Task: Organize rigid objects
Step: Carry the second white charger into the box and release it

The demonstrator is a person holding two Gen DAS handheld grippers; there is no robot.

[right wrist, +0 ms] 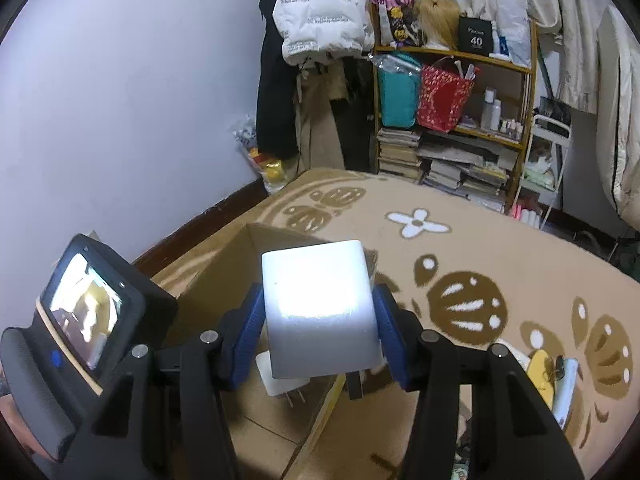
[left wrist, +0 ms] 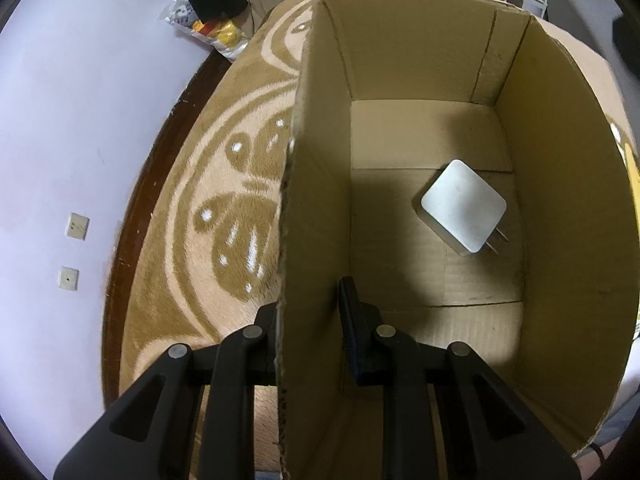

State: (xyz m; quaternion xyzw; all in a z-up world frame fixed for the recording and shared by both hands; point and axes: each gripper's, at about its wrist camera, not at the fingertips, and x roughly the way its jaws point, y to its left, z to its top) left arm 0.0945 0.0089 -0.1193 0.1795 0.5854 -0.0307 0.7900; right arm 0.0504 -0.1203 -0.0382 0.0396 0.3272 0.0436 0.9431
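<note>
left gripper [left wrist: 308, 320]: jaws clamp cardboard box [left wrist: 560, 200] wall | right gripper [right wrist: 320, 320]: jaws grip one white block [right wrist: 320, 308] | box holds one white plug adapter [left wrist: 462, 206]

The cardboard box [left wrist: 420, 60] stands open at the top, so entry from above is free. Its tall left wall runs down the middle of the left wrist frame, between the left gripper's [left wrist: 308, 320] two fingers [left wrist: 352, 308], barring sideways passage there. On the box floor, the white charger [left wrist: 462, 206] lies right of centre; bare cardboard lies around it, widest at upper centre and lower centre. In the right wrist frame, the white block [right wrist: 320, 312] fills the span between the right gripper's [right wrist: 320, 332] blue fingers [right wrist: 250, 332], and the patterned carpet [right wrist: 460, 264] at right lies open.
</note>
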